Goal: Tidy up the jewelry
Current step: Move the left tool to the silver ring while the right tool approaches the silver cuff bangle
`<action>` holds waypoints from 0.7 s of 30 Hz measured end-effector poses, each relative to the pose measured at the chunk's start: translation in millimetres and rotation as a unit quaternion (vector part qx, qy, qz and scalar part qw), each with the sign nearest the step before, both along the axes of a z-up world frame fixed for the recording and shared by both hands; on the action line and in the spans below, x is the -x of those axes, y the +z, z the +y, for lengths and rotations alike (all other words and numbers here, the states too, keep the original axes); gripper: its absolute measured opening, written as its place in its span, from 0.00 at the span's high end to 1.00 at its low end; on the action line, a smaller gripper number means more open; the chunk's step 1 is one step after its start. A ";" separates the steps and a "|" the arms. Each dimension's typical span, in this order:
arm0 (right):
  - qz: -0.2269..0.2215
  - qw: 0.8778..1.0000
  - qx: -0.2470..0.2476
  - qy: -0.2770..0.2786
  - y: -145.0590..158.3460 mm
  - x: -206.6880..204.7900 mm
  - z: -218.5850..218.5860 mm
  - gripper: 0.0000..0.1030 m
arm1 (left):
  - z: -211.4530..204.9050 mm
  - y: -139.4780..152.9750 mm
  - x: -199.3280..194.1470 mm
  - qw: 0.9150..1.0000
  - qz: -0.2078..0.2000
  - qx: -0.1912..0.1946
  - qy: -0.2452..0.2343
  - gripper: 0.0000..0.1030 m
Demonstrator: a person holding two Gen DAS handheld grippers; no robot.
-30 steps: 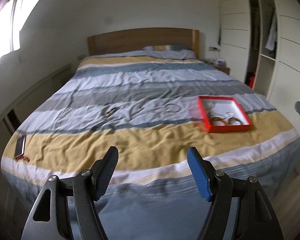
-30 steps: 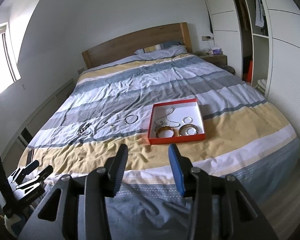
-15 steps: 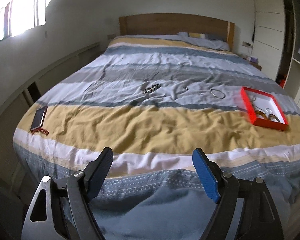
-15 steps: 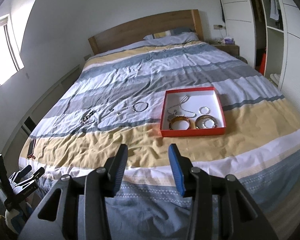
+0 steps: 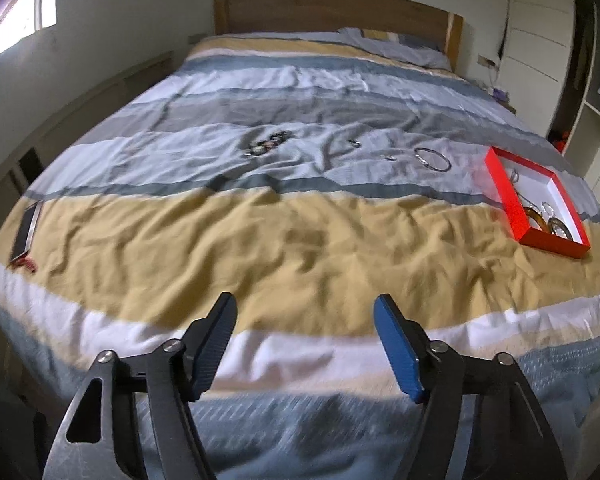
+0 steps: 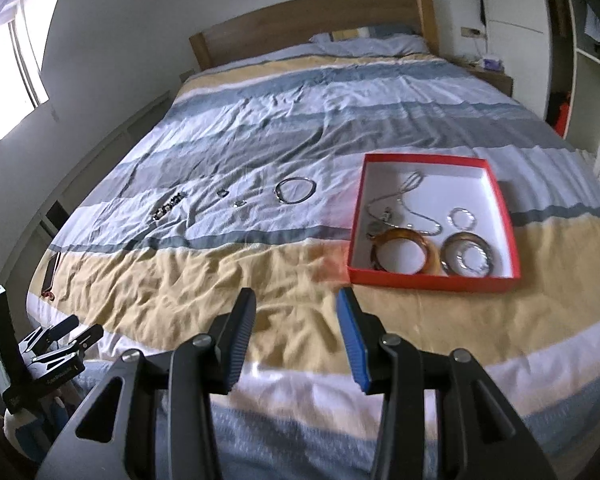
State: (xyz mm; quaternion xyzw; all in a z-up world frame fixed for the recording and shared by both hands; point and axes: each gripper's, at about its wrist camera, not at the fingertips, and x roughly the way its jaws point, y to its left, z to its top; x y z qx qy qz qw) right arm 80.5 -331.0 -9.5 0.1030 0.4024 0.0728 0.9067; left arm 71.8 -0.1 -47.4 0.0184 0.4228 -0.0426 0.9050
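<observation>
A red box (image 6: 432,283) lies on the striped bed's yellow band and holds an amber bangle (image 6: 431,257), a silvery bangle (image 6: 451,249), a chain (image 6: 414,212) and a small ring (image 6: 462,218). On the pale stripe to its left lie a thin silver bangle (image 6: 280,196), two small pieces (image 6: 222,192) and a dark beaded bracelet (image 6: 168,206). My right gripper (image 6: 296,300) hangs open over the foot of the bed, nothing between its fingers. My left gripper (image 5: 304,308) is also over the bed's foot, its jaws closing on nothing; the bracelet (image 5: 266,144), bangle (image 5: 420,156) and box (image 5: 508,196) lie far ahead.
A phone (image 5: 26,232) lies at the bed's left edge. The wooden headboard (image 6: 312,28) and a pillow are at the far end. A nightstand (image 6: 494,76) and white wardrobe stand to the right. A black clamp-like device (image 6: 56,344) shows at the lower left of the right wrist view.
Both grippers have come lower and closer to the foot of the bed. The left view swung left, so the box sits at its right edge. The left jaws widened, then narrowed.
</observation>
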 end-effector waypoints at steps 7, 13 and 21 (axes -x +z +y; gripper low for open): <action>0.024 0.999 0.005 0.024 -23.8 -63.7 10.5 0.61 | -30.8 -10.9 -72.6 0.998 0.013 0.021 -0.050 0.37; 0.038 0.998 0.022 0.035 -38.0 -139.6 19.4 0.61 | -59.0 -20.2 -150.1 0.994 0.025 0.054 -0.087 0.42; 0.072 0.996 0.042 0.019 -69.9 -231.5 20.8 0.61 | -93.7 -53.4 -236.5 0.989 0.047 0.066 -0.122 0.42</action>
